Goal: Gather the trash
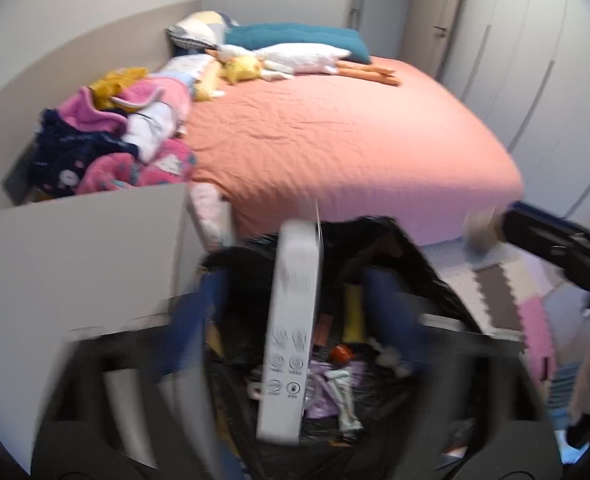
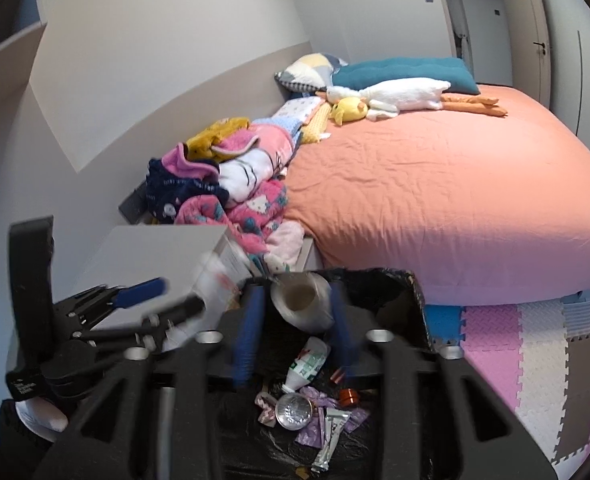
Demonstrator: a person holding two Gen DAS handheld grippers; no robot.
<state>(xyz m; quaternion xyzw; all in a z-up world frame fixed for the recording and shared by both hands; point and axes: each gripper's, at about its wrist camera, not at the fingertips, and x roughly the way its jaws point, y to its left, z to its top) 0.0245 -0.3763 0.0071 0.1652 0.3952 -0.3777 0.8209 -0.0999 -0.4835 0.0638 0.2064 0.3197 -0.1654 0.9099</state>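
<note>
While over black trash bag [image 2: 411, 300]: bottle [image 2: 309, 362], can [image 2: 294, 412], wrappers [image 2: 327, 436] inside.

Black plastic trash bag [image 2: 411, 300] on the floor at the foot edge of the orange-sheeted bed [image 2: 455, 200]. Flat white cardboard box [image 1: 291, 320] upright over the bag's opening. Clothes pile [image 2: 223, 184] at the bed's left edge. Plush goose [image 2: 399, 96] before the teal pillow [image 2: 407, 70] at the head edge. Foam floor mat [image 2: 535, 352] right of the bag.
</note>
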